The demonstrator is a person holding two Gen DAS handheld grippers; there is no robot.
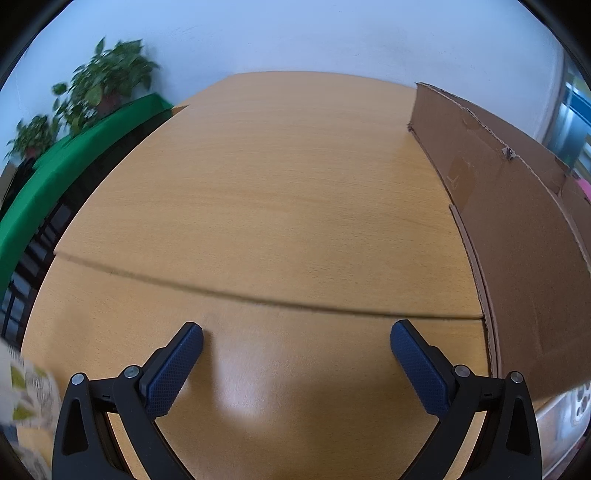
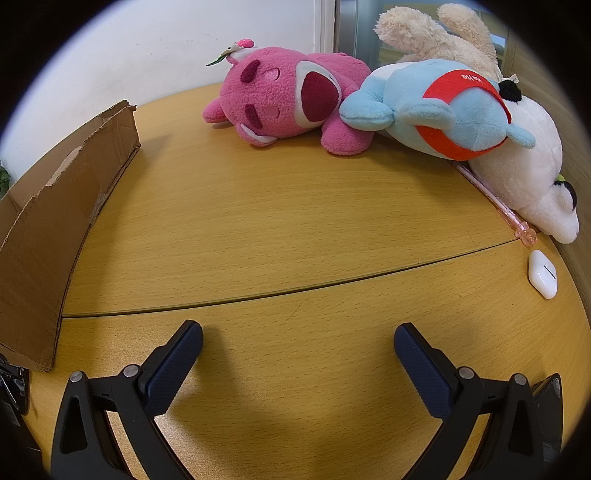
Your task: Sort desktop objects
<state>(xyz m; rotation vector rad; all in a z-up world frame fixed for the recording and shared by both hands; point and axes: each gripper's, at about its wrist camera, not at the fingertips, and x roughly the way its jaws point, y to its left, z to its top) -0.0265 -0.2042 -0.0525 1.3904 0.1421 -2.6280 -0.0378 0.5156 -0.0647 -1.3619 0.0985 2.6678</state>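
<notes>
In the right wrist view, a pink plush bear (image 2: 284, 103), a light blue plush with a red band (image 2: 439, 114), a white plush (image 2: 524, 181) and a cream plush (image 2: 432, 33) lie piled at the far right of the wooden desk (image 2: 277, 229). A pink pen (image 2: 495, 203) and a white earbud case (image 2: 542, 273) lie at the right edge. My right gripper (image 2: 297, 347) is open and empty above bare desk. My left gripper (image 1: 295, 343) is open and empty, with a cardboard box (image 1: 517, 229) to its right.
The same cardboard box (image 2: 48, 221) stands at the left in the right wrist view. A phone (image 1: 569, 410) lies at the lower right of the left wrist view. A patterned cloth (image 1: 26, 398) shows at its lower left. Potted plants (image 1: 99, 85) and a green surface (image 1: 55, 177) lie beyond the desk's left edge.
</notes>
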